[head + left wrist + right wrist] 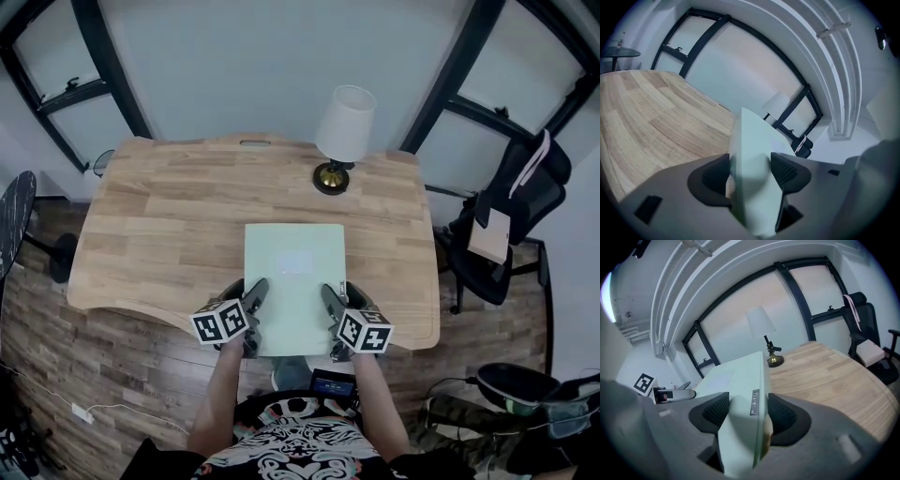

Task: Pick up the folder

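A pale green folder hangs flat over the near edge of the wooden desk, its near end past the edge. My left gripper is shut on the folder's near left edge, and my right gripper is shut on its near right edge. In the left gripper view the folder fills the gap between the dark pads. The right gripper view shows the folder clamped edge-on between the pads, with the left gripper's marker cube beyond it.
A table lamp with a white shade and brass base stands at the back of the desk, just beyond the folder. A black office chair with a box on it sits to the right. Wooden floor lies below the desk's near edge.
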A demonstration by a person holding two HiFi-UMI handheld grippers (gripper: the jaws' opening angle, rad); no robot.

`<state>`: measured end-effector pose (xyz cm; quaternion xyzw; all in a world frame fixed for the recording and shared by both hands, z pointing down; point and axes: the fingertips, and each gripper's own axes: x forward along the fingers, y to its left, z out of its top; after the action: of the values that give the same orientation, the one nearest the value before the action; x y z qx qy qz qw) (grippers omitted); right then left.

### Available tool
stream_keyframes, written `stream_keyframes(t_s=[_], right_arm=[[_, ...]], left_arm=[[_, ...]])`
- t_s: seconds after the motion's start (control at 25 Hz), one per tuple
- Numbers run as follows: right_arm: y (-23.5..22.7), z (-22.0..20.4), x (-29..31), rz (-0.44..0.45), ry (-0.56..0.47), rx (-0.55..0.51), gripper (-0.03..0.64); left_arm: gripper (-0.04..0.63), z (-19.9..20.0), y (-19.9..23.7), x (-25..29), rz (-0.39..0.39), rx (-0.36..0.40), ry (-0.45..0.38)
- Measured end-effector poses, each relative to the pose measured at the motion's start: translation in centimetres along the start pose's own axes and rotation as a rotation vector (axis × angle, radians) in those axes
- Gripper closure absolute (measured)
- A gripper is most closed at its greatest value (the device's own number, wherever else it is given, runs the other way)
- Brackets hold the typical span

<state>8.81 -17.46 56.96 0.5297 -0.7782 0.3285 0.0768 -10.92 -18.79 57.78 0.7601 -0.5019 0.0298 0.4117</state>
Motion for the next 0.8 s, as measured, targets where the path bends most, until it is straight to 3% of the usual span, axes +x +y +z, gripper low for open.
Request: stream_keyframes(t_s=[0.8], right_arm=[[1.9, 1.0, -4.7, 0.018, -0.068, 0.004, 0.360]], left_arm=[[0.321, 0.7, -3.7, -4.3, -0.038, 0.031, -0.050]])
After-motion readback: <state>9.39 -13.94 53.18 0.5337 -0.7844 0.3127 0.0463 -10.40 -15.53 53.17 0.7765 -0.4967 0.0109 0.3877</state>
